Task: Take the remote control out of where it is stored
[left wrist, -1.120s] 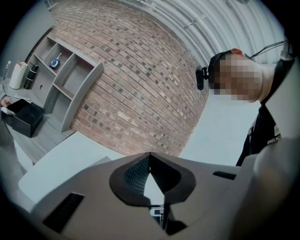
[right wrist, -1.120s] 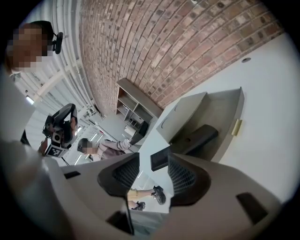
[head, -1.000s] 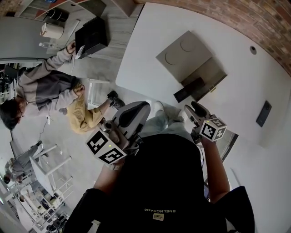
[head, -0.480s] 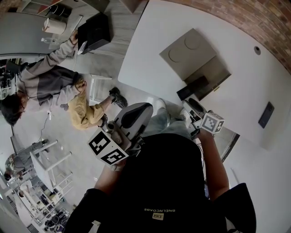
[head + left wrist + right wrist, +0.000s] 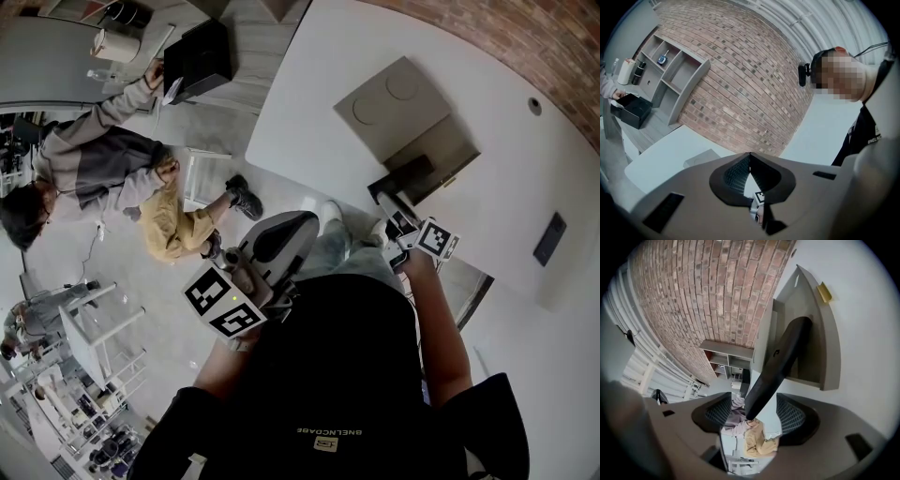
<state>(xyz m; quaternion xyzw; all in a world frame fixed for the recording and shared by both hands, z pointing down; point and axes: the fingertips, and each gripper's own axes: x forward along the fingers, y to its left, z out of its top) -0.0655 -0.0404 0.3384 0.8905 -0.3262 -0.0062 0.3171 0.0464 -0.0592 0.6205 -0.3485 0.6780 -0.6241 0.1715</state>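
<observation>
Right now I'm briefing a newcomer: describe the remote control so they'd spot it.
On the white table stands a grey box, lid flipped open. The remote control is the long black bar poking from it, unlike the dark slab farther right.

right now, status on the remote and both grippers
Left gripper shut, empty. Right gripper open, jaws just been opening, end of remote between them, not pinched. Remote sticks out of the open box. Nothing in the way.

White brand lettering crossed the person's black top (image 5: 325,432), seen upside down and too small to read with certainty. A small pale mark on the remote control (image 5: 776,353) was also illegible.
</observation>
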